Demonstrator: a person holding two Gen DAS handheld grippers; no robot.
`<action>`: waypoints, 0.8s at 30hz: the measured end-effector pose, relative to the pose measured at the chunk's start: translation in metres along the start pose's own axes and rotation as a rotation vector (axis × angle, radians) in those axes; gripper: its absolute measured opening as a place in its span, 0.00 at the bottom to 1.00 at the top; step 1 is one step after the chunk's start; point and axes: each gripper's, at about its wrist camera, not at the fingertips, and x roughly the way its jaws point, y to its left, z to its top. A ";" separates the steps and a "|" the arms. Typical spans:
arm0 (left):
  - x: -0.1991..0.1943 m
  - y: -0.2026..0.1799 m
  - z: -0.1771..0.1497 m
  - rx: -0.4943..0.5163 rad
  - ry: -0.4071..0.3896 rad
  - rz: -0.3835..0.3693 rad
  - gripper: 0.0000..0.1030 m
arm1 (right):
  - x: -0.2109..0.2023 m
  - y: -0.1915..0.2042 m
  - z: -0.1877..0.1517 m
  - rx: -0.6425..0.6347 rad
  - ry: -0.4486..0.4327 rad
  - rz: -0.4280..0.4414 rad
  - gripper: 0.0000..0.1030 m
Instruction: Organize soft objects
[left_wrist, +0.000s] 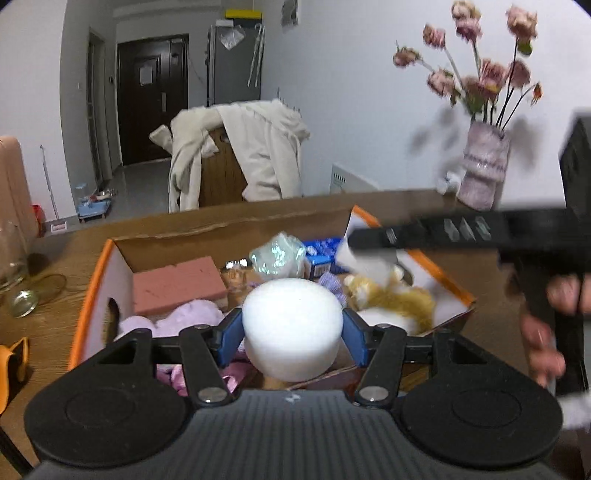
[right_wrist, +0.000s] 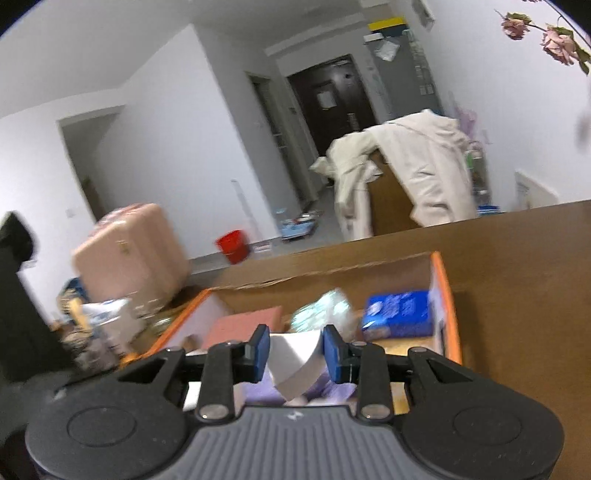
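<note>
White foam puck (left_wrist: 292, 326) sits clamped in your left fingers (left_wrist: 231, 334) over the box (left_wrist: 92, 288); right fingers (right_wrist: 260, 350) pinch a white wedge (right_wrist: 295, 360). Lower both into free gaps, then release.

Beyond the wooden table (left_wrist: 166, 225) we see a cream coat (left_wrist: 258, 147) draped over a chair, and a dark door (left_wrist: 151, 96). We also note a vase of pink flowers (left_wrist: 482, 166), a pink suitcase (right_wrist: 129, 251) and a red bucket (right_wrist: 232, 245).
</note>
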 end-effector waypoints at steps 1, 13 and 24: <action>0.008 0.001 -0.002 0.001 0.017 -0.003 0.60 | 0.009 -0.003 0.003 0.000 0.002 -0.011 0.30; -0.004 0.020 -0.002 -0.037 -0.011 0.014 0.79 | 0.026 -0.018 0.013 0.036 -0.009 -0.060 0.52; -0.110 0.007 -0.006 -0.049 -0.106 0.064 0.82 | -0.096 0.009 0.007 -0.072 -0.046 -0.056 0.69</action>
